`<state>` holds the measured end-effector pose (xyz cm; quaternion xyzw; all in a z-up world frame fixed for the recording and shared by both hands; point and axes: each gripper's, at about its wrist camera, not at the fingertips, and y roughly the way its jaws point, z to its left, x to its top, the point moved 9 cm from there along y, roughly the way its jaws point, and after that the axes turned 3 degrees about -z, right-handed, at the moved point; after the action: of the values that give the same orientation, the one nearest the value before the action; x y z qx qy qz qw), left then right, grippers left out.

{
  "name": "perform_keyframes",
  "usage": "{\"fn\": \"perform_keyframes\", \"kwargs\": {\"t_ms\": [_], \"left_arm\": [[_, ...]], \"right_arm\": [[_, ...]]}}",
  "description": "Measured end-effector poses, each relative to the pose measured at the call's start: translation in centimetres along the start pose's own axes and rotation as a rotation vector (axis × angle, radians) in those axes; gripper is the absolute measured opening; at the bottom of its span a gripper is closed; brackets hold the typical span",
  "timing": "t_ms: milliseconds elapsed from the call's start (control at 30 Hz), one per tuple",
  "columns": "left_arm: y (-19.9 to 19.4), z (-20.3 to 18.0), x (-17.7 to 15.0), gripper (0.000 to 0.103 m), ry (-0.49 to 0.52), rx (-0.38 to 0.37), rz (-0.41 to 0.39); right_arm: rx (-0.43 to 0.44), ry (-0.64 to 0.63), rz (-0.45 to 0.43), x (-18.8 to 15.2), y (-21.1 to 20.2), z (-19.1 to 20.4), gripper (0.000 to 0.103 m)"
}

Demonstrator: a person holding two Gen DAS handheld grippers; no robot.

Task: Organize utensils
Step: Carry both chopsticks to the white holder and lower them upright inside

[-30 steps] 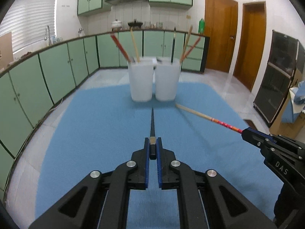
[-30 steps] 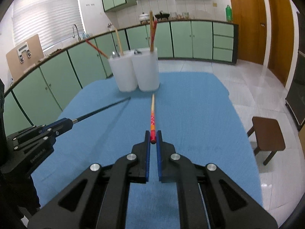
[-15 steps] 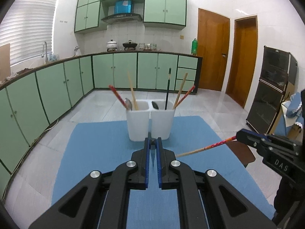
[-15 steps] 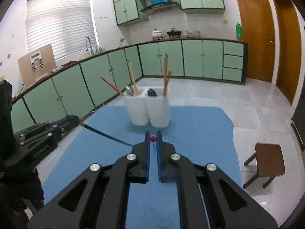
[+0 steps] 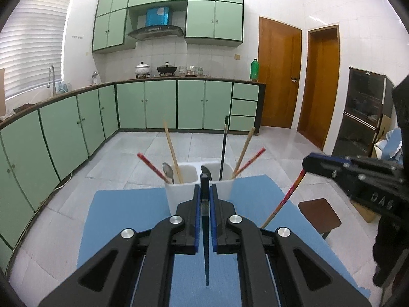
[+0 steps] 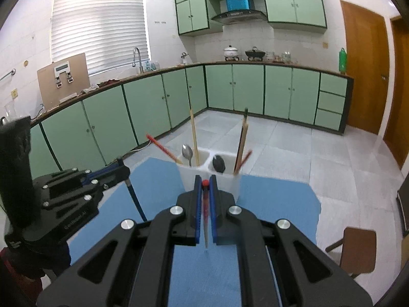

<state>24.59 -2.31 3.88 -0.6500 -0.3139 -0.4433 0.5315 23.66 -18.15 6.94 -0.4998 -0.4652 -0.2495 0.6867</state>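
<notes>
A white two-compartment utensil holder (image 5: pixel 181 194) (image 6: pixel 236 186) stands on the blue mat, holding chopsticks and a spoon in each side. My left gripper (image 5: pixel 204 194) is shut on a black chopstick (image 5: pixel 205 245), held upright with its tip pointing down, just in front of the holder. My right gripper (image 6: pixel 205 186) is shut on a red-topped wooden chopstick (image 6: pixel 205 215), also tipped upright near the holder. In the left wrist view the right gripper (image 5: pixel 306 165) holds that chopstick (image 5: pixel 283 199) at the right. In the right wrist view the left gripper (image 6: pixel 122 171) shows at the left.
The blue mat (image 5: pixel 122 217) (image 6: pixel 281 199) covers the table. A brown stool (image 5: pixel 319 216) (image 6: pixel 358 248) stands beside the table on the right. Green cabinets line the far walls.
Both grippers lifted their chopsticks off the mat and tilted them from lying flat to upright, tips down. Both moved closer to the holder.
</notes>
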Motion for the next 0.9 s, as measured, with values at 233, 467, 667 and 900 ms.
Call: {"fn": "perform_keyframes", "kwargs": {"t_ms": [233,467,667,900], "left_arm": [[0.4,0.5,5.1,0.006,0.004,-0.02,-0.076],[1.3,0.8,12.9,0.006,0.021,-0.014,-0.217],[4.9,1.5,15.2,0.006,0.01,-0.019,-0.26],[11.8,3.1,11.1,0.006,-0.011,0.001,-0.166]], "right_arm": [[0.019,0.007,-0.079,6.0,-0.3,-1.1,0.005],[-0.019,-0.001,-0.152,12.0,1.6,-2.7,0.005],[-0.059,-0.006,-0.163,13.4,5.0,-4.4,0.005],[-0.069,0.007,-0.08,10.3,10.6,-5.7,0.005]]}}
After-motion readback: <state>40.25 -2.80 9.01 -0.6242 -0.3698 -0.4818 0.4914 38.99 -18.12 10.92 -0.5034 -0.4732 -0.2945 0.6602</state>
